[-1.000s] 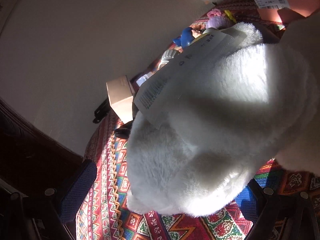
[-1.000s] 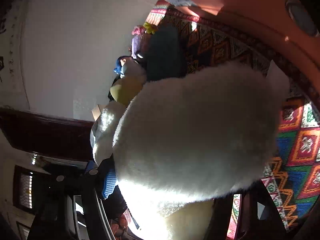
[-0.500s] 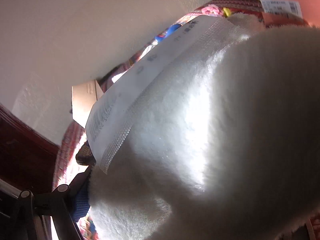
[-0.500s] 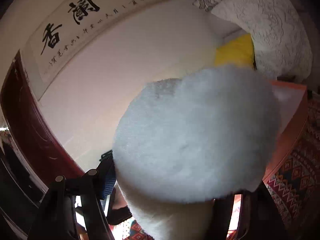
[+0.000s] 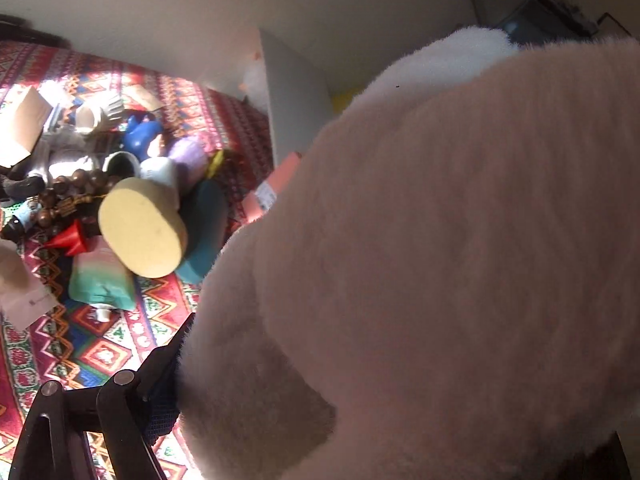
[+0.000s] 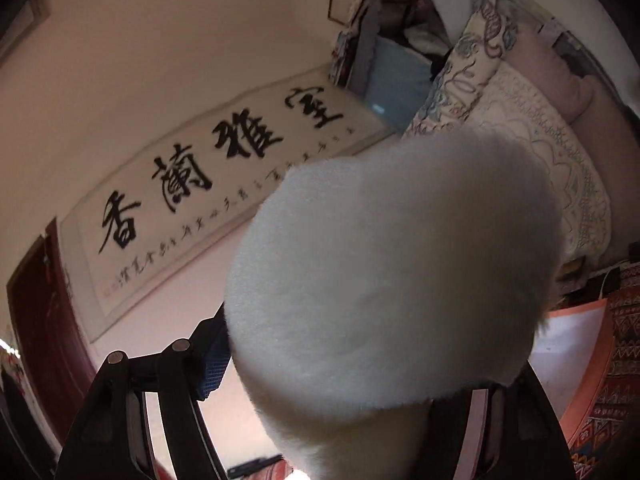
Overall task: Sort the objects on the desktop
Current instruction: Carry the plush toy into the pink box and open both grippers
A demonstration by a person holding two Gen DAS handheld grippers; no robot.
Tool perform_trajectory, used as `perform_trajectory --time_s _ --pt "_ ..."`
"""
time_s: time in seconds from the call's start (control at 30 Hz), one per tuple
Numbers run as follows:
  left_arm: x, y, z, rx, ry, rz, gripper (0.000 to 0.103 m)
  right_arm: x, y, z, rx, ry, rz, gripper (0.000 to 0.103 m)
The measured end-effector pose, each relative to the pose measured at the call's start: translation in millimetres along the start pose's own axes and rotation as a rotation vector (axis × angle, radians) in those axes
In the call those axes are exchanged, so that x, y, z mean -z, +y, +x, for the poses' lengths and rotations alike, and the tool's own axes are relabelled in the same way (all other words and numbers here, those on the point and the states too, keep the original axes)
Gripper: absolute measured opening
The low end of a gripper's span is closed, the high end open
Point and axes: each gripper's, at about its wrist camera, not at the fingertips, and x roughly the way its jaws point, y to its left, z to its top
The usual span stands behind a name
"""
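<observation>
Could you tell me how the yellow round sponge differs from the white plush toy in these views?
The yellow round sponge is a flat-faced, smooth disc; the white plush toy is furry and bulging. The sponge lies tilted among clutter on the patterned cloth; the plush toy is lifted off it, between the fingers of both hand-held grippers. The plush toy fills far more of the view. Both look soft.

Both wrist views against plush toy [image 5: 460, 260]

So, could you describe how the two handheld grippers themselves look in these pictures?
Both are black. On the left gripper, one angular finger shows, with round silver pivot screws and a dark blue textured pad. The right gripper has the same black linkage fingers, silver screws and a blue meshed pad. No cables, markings, hands or sleeves are visible.
</observation>
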Motion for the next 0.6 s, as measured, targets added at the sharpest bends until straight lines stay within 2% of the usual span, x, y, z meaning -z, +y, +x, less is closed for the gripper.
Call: perform_trajectory --time_s 0.13,0.37,0.47,0.53,0.6 --pt "-8 -65 41 0.095 -0.020 0.061 0.090 -19 -33 -9 0.115 -0.060 0.017 0.074" --pt "-45 -139 157 0.130 0.081 0.141 0.090 -18 -118 22 0.276 0.085 0.030 0.074" --pt "-57 -158 212 0.086 0.127 0.162 0.090 -8 -138 44 0.356 0.156 -0.051 0.074" --pt "-62 -164 246 0.008 0.147 0.178 0.091 1 -147 60 0.409 0.207 -0.124 0.076" --pt "-64 -167 273 -0.108 0.163 0.194 0.092 11 -157 76 0.460 0.257 -0.198 0.087"
